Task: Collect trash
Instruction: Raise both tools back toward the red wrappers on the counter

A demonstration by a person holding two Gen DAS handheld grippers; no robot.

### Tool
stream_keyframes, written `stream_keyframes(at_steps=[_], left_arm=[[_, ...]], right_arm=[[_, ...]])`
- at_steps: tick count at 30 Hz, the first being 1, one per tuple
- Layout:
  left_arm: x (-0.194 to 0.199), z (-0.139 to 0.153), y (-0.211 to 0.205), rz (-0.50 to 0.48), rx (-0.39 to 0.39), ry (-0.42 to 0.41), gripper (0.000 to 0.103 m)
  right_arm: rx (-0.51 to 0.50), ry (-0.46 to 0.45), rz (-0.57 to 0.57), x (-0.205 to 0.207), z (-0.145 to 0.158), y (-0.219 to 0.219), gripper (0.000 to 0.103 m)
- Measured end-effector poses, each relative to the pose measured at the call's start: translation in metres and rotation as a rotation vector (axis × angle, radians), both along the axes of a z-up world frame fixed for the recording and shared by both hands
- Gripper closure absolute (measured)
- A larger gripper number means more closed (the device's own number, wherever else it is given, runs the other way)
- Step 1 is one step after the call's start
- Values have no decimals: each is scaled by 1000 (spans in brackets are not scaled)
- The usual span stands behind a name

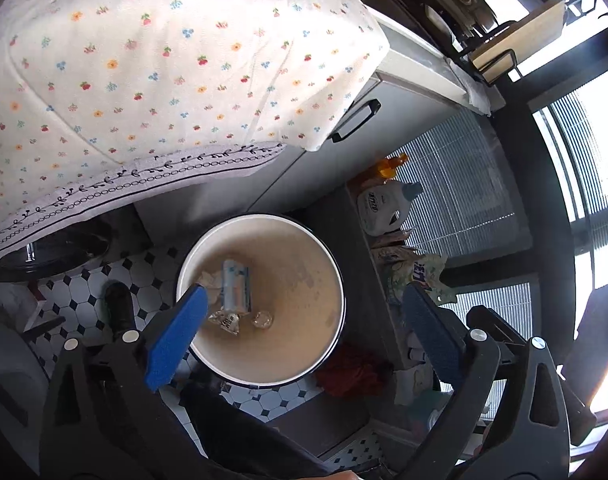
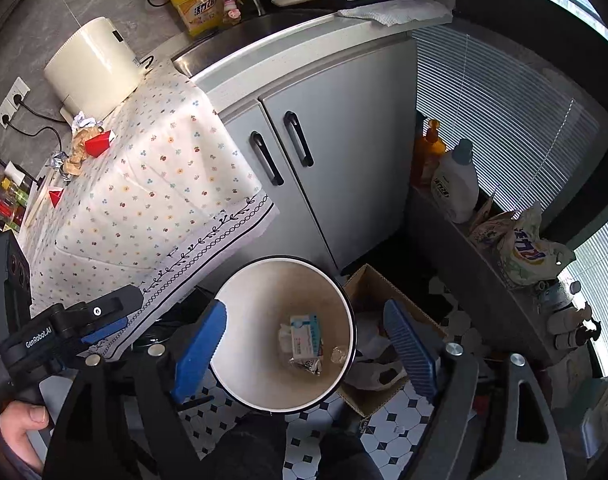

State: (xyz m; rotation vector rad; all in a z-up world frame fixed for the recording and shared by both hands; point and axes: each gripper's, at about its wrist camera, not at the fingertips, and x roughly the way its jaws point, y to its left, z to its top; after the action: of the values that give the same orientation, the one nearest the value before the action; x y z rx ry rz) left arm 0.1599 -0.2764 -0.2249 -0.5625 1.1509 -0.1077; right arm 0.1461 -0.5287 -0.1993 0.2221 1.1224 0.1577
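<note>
1. Left tongs [image 1: 304, 320] spread wide over a white bin [image 1: 264, 376] on the tiled floor [image 1: 84, 300], nothing between the blue pads [image 1: 176, 332].
2. Right tongs [image 2: 304, 344] likewise apart above the same bin [image 2: 240, 300], empty.
3. Trash at the bin's bottom: a small blue-and-white carton [image 1: 236, 286], crumpled tissue [image 1: 210, 280], a clear printed wrapper [image 1: 226, 322] and a clear scrap [image 1: 263, 319]; print on carton and wrapper too small to read.
4. More trash up on the table [image 2: 144, 200], under a flowered cloth: crumpled brown paper [image 2: 78, 148], white paper [image 2: 82, 120], a foil scrap [image 2: 58, 158], two red pieces [image 2: 100, 142] and [image 2: 55, 197], all near a cream cylindrical appliance [image 2: 96, 68].
5. "GenRobot.AI" printed in white on the left gripper's body [image 2: 36, 336], gripped by a hand [image 2: 22, 428] at lower left of the right view.
6. Yellow detergent bottle [image 2: 196, 0] by the sink, label in Chinese characters.
7. On a grey ledge [image 2: 464, 248] by the blinds: amber bottle [image 2: 428, 148], white bottle [image 2: 456, 184] with a dark logo not legible, and a bag [image 2: 528, 252] with large blue and yellow letters, seen upside down and unclear.
8. Open cardboard box [image 2: 368, 280] just beside the bin, white plastic bag [image 2: 376, 372] inside.
</note>
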Motion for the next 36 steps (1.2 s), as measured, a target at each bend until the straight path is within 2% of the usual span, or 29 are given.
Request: stream_keyframes(at_steps=[8, 19, 30, 36], left_arm=[[-8, 44, 51, 88, 41, -88, 6], [-15, 97, 129, 228, 85, -222, 6], [-13, 115, 209, 326, 104, -290, 6], [-3, 119, 244, 332, 121, -321, 6]], right_arm=[[22, -78, 62, 18, 32, 46, 9], [49, -163, 166, 44, 77, 126, 8], [37, -212, 247, 71, 98, 208, 8], [30, -221, 257, 89, 98, 244, 8]])
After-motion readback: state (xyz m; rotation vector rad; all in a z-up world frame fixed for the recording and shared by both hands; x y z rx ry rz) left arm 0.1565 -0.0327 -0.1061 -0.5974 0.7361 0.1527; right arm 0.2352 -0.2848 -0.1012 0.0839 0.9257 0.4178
